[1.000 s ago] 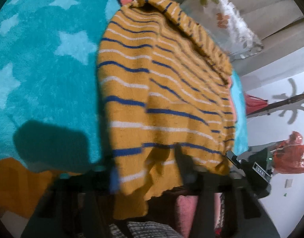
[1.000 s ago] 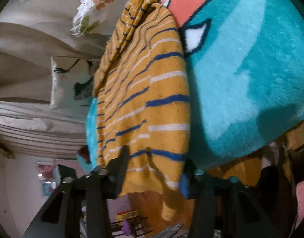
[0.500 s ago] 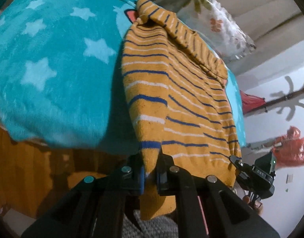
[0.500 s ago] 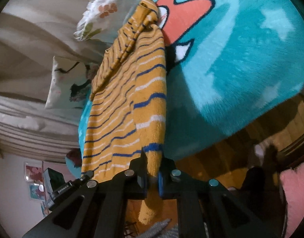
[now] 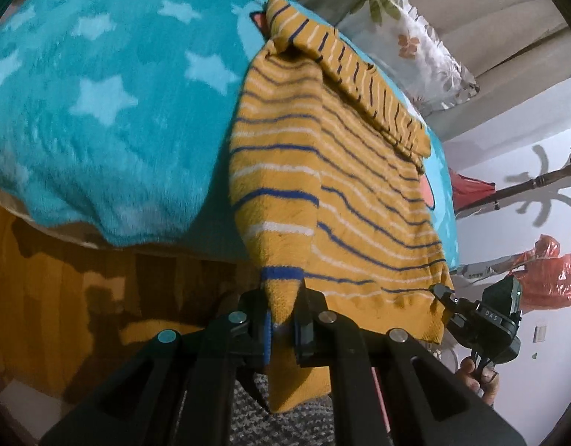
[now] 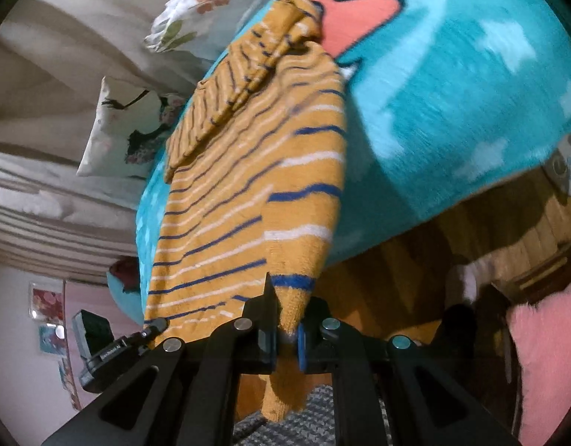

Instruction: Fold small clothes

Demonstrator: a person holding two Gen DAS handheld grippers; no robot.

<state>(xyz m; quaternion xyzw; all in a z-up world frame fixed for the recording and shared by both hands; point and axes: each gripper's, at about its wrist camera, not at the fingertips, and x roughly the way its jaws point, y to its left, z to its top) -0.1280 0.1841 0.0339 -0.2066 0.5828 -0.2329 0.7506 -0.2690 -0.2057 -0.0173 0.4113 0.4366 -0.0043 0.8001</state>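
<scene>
A mustard-yellow knit sweater (image 5: 333, 171) with blue and white stripes lies stretched over the teal star blanket (image 5: 99, 111), its far end bunched near the pillows. My left gripper (image 5: 283, 319) is shut on one near corner of the sweater, beyond the bed's edge. My right gripper (image 6: 287, 327) is shut on the other near corner of the sweater (image 6: 248, 193). The hem hangs slack below both grippers. The right gripper also shows in the left wrist view (image 5: 445, 297), and the left gripper in the right wrist view (image 6: 151, 329).
Floral pillows (image 5: 415, 41) lie at the bed's far side against beige bedding (image 6: 43, 74). An orange-brown wooden bed side (image 5: 62, 278) drops below the blanket. A red plastic bag (image 5: 545, 278) hangs by the white wall. A pink fluffy thing (image 6: 545, 353) sits low right.
Both grippers have shut on the sweater's near corners and pulled back off the bed edge, drawing the sweater taut toward me.
</scene>
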